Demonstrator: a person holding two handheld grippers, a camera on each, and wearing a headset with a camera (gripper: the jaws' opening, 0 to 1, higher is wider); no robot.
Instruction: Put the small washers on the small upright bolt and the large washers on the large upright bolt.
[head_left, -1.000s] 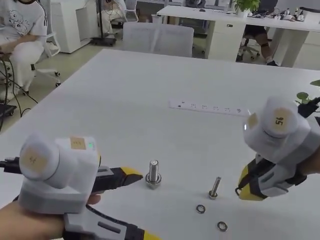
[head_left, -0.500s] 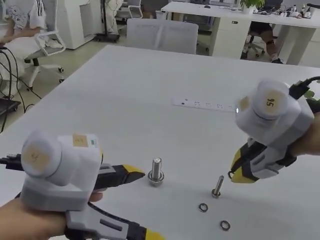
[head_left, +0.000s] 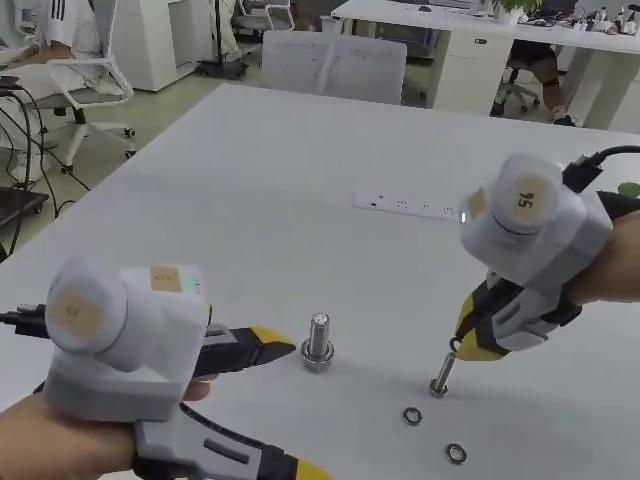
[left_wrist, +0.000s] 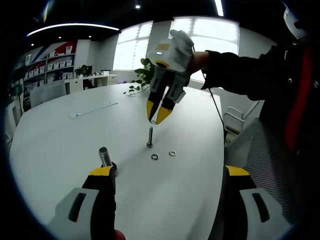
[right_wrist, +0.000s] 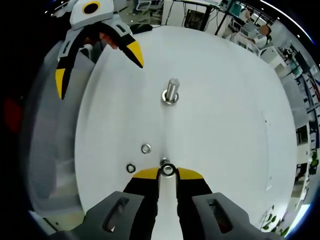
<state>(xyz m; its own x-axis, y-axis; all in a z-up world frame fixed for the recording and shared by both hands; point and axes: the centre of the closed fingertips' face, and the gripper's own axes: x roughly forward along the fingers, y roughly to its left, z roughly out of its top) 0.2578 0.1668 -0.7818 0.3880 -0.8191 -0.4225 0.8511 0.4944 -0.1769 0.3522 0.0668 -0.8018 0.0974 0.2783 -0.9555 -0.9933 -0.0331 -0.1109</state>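
My right gripper (head_left: 456, 347) has its jaws pressed in on a small washer (right_wrist: 168, 170), held at the very tips just above the top of the small bolt (head_left: 440, 376), which stands upright on the white table (head_left: 300, 200). The next move turns on that one line-up. The bolt's long axis runs straight up, and in the right gripper view the washer faces me as a ring with the bolt's tip peeking out just past its far rim. I judge the hole is close to the axis but not quite centred, so I would nudge it over the tip, then lower it along the shank before letting go. One loose washer (head_left: 412, 415) lies flat near the bolt's foot, and a second loose washer (head_left: 456, 453) lies closer to me, both nearer this gripper than the other. My left gripper (head_left: 300, 408) has its jaws spread wide with nothing between them, one tip just beside the large bolt (head_left: 319, 338), which stands upright well apart from the small one. Whether the wide ring at its foot is a washer or its head, I cannot tell.
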